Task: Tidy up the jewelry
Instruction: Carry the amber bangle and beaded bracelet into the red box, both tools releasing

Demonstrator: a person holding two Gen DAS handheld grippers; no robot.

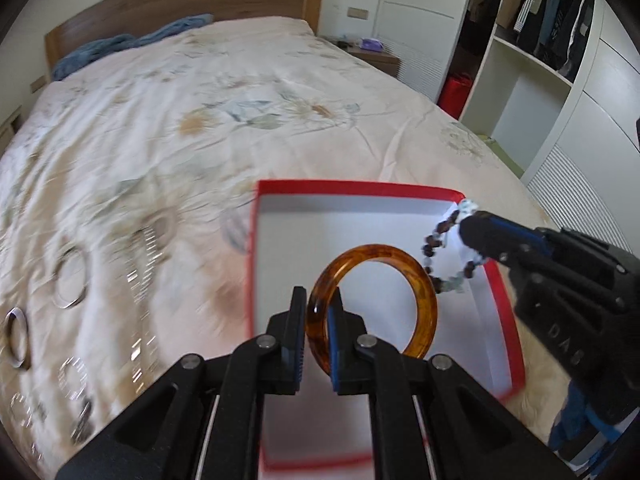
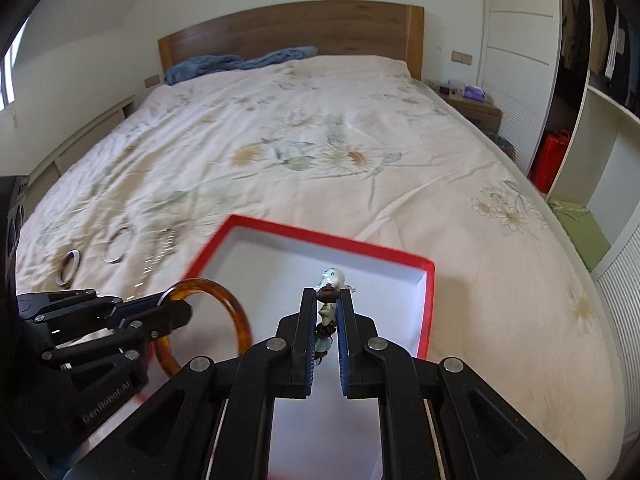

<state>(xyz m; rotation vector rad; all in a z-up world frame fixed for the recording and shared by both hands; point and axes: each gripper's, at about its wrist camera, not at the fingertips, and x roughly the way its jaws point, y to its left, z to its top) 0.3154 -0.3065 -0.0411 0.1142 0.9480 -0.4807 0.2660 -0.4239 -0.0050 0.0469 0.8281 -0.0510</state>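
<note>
Bedspread (image 2: 340, 152) floral, red box (image 2: 428, 304) on it; left gripper (image 1: 318, 300) clamps amber bangle (image 1: 424, 304), right gripper (image 2: 326, 300) clamps beaded bracelet (image 2: 328, 280).

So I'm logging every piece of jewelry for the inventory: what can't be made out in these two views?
- Silver pieces on the bedspread, left wrist view: motion blur smears them, so count and type are unclear.
- Beaded bracelet, right wrist view: mostly hidden between the right gripper jaws.
- Amber bangle, right wrist view: its lower arc is hidden behind the left gripper.
- Red box: its near edge is covered by the grippers in both views.
</note>
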